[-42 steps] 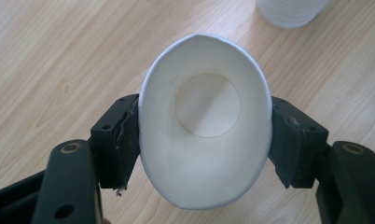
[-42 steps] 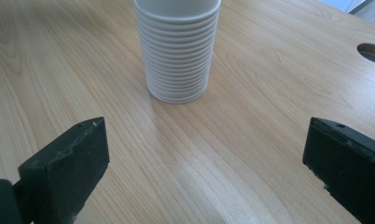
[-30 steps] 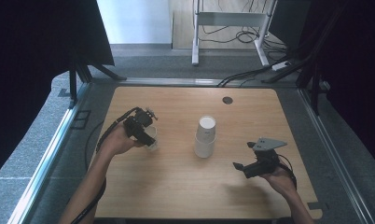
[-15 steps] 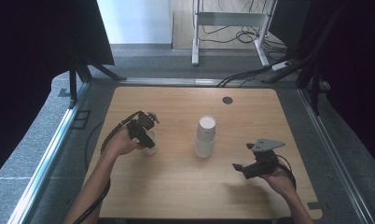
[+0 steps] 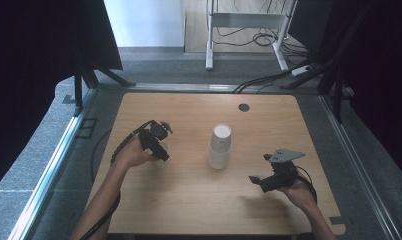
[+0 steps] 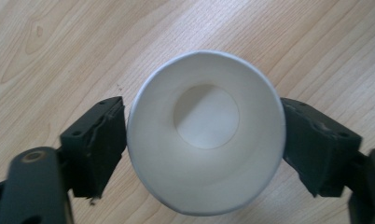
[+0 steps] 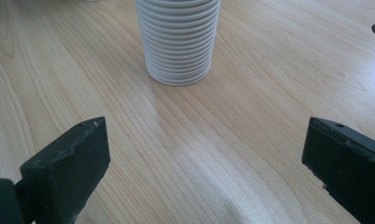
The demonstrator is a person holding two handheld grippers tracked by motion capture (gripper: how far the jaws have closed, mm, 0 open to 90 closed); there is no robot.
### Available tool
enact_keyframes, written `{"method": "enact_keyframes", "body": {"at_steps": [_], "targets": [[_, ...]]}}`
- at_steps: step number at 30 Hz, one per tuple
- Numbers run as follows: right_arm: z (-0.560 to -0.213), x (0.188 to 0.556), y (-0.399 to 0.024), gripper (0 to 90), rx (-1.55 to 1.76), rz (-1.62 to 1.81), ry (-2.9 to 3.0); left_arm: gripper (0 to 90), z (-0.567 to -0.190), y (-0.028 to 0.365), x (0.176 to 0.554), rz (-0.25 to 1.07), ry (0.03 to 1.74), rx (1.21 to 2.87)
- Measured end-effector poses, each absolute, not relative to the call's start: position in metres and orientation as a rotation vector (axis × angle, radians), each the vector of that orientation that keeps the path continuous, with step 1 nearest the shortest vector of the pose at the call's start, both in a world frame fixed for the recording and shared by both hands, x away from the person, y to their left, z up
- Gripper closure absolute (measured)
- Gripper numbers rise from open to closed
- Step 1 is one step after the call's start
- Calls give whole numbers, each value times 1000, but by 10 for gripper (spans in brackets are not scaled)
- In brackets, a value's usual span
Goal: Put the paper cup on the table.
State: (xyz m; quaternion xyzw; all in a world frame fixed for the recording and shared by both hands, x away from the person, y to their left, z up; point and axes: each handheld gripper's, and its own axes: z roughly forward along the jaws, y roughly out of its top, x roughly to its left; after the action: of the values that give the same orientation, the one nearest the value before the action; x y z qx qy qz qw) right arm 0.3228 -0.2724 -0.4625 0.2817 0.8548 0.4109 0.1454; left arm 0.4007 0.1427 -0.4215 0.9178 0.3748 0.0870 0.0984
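A single white paper cup stands upright on the wooden table, mouth up, directly below my left gripper. Its jaws have just been opening: they flank the round, undented rim without pressing on it. In the high view this cup peeks out under the left gripper at the table's left. A tall stack of white cups stands mid-table, its ribbed base ahead of my right gripper. The right gripper hovers open and holds nothing at the right front.
A dark round hole sits in the tabletop near its far edge. A cable trails off the left side from the left gripper. Black curtains flank the table, and a metal stand with floor cables is behind it.
The left hand has sunk slightly with the single cup, and its jaws have spread off the cup's sides. The right hand and the stack have not moved.
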Motion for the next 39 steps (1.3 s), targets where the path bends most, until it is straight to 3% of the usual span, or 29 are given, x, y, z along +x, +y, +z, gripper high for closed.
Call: {"method": "enact_keyframes", "body": {"at_steps": [20, 39], "targets": [[-459, 320, -272, 0, 818, 1178, 2459, 74, -388, 144, 382, 269, 1007, 2421], [-456, 316, -272, 0, 814, 1164, 2462, 28, -361, 144, 356, 371, 915, 2253]]}}
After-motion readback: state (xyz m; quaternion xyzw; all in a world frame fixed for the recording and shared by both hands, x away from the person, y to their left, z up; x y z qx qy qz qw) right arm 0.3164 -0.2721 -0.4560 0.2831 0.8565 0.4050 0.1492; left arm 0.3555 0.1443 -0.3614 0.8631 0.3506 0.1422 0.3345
